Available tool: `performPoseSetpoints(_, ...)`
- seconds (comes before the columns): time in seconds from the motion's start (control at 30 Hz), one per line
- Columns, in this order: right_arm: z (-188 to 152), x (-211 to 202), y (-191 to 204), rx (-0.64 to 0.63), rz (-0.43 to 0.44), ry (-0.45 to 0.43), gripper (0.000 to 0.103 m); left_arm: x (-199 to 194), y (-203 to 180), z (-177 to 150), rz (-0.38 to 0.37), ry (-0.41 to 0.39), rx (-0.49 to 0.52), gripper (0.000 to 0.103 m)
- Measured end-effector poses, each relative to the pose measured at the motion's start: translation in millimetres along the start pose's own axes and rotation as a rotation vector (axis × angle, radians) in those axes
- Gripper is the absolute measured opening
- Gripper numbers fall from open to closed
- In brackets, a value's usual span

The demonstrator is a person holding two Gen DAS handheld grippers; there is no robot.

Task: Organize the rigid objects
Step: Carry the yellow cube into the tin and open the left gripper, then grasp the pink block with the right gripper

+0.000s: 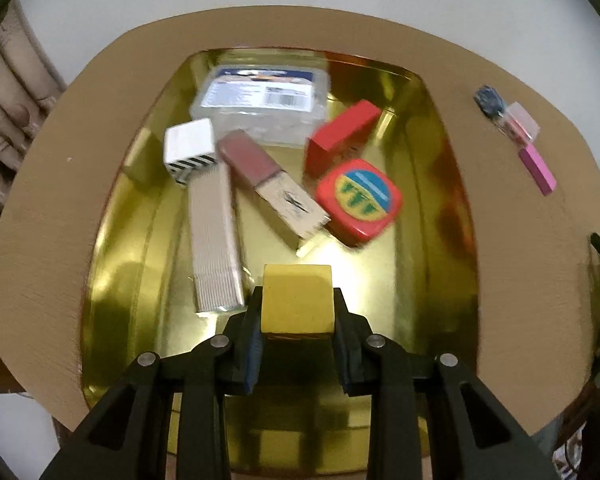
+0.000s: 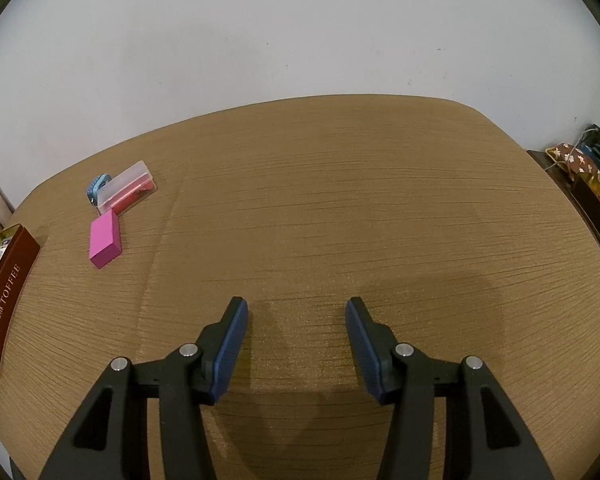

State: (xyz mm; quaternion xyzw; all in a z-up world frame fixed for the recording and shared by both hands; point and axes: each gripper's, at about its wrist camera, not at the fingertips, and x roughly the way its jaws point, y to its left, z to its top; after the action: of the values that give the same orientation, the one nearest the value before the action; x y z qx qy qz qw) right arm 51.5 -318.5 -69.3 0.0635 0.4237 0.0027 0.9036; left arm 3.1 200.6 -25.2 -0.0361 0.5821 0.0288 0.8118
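My left gripper [image 1: 297, 300] is shut on a yellow block [image 1: 297, 298] and holds it above the near part of a gold tin tray [image 1: 440, 184]. In the tray lie a clear plastic box [image 1: 260, 100], a red block [image 1: 342, 134], a red rounded tin [image 1: 359, 200], a lipstick-like tube [image 1: 270, 186], a white striped cube [image 1: 190, 148] and a ribbed grey bar [image 1: 214, 240]. My right gripper [image 2: 298, 312] is open and empty over bare table. A pink block [image 2: 104, 238], a clear case [image 2: 126, 186] and a blue item [image 2: 96, 186] lie far left of it.
The brown table [image 2: 340, 200] stands against a white wall. The tin's dark red side [image 2: 4, 300], printed TOFFEE, is at the left edge of the right wrist view. Clutter [image 2: 588, 168] sits beyond the table's right edge. The pink block [image 1: 538, 170] also shows right of the tray.
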Motion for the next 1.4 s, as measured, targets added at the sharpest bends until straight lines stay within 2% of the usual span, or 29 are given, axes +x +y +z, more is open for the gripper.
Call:
performPoseSetpoints(0.2,0.2,0.3,0.5,0.001,0.001,0.0,0.052,0.9,16.2,5.3,0.084,-0.047,-0.001,0.027)
performPoseSetpoints(0.27,0.2,0.0,0.1,0.0,0.001,0.0,0.052,-0.6,21.0,6.3,0.084,-0.074,-0.005,0.028)
performPoseSetpoints(0.37,0.2,0.0,-0.1,0.0,0.001,0.0,0.052,-4.3,28.0,5.9,0.029,-0.1,-0.046,0.036)
performPoseSetpoints(0.43,0.0,0.4,0.3,0.001,0.002,0.0,0.052,-10.1,27.4,3.2,0.025,-0.12,-0.051,0.042)
performPoseSetpoints(0.57,-0.1,0.4,0.0,0.001,0.001,0.0,0.052,-35.7,17.4,-6.2,0.036,-0.194,-0.053,0.048)
performPoseSetpoints(0.63,-0.2,0.4,0.1,0.001,0.001,0.0,0.052,-54.4,7.5,-14.0,0.026,-0.23,-0.065,0.058)
performPoseSetpoints(0.73,-0.3,0.6,0.6,-0.001,-0.001,0.001,0.052,-76.2,-13.4,-28.1,-0.033,-0.271,-0.049,0.062)
performPoseSetpoints(0.8,-0.2,1.0,1.2,-0.003,-0.002,0.001,0.052,-82.8,-34.3,-35.6,-0.038,-0.28,-0.01,0.067)
performPoseSetpoints(0.9,-0.7,0.8,2.9,-0.013,-0.015,0.005,0.053,-90.9,-55.9,-51.7,-0.057,-0.296,0.026,0.068)
performPoseSetpoints(0.97,-0.3,2.7,7.5,-0.031,-0.02,0.011,0.056,-96.7,-64.6,-64.8,-0.072,-0.304,0.027,0.068)
performPoseSetpoints(1.07,0.5,3.8,16.8,-0.083,-0.048,0.025,0.058,-102.7,-64.9,-82.9,-0.056,-0.328,-0.018,0.069)
performPoseSetpoints(1.1,2.3,3.5,21.3,-0.099,-0.023,0.031,0.058,-104.0,-62.8,-87.8,-0.052,-0.335,-0.036,0.073)
performPoseSetpoints(1.13,5.0,2.9,28.9,-0.121,0.038,0.046,0.058,-104.7,-57.9,-94.2,-0.048,-0.338,-0.066,0.076)
performPoseSetpoints(1.17,9.6,2.6,41.6,-0.161,0.082,0.068,0.058,-103.6,-53.8,-97.2,-0.051,-0.338,-0.083,0.076)
performPoseSetpoints(1.23,19.6,-1.1,74.6,-0.274,0.122,0.077,0.058,-102.4,-42.5,-106.0,-0.06,-0.328,-0.123,0.076)
performPoseSetpoints(1.37,43.0,1.0,124.4,-0.394,0.187,0.087,0.058,-99.9,-26.2,-119.5,-0.022,-0.324,-0.158,0.076)
performPoseSetpoints(1.4,49.5,8.2,136.8,-0.422,0.193,0.113,0.058,-99.3,-22.6,-122.0,-0.016,-0.323,-0.157,0.076)
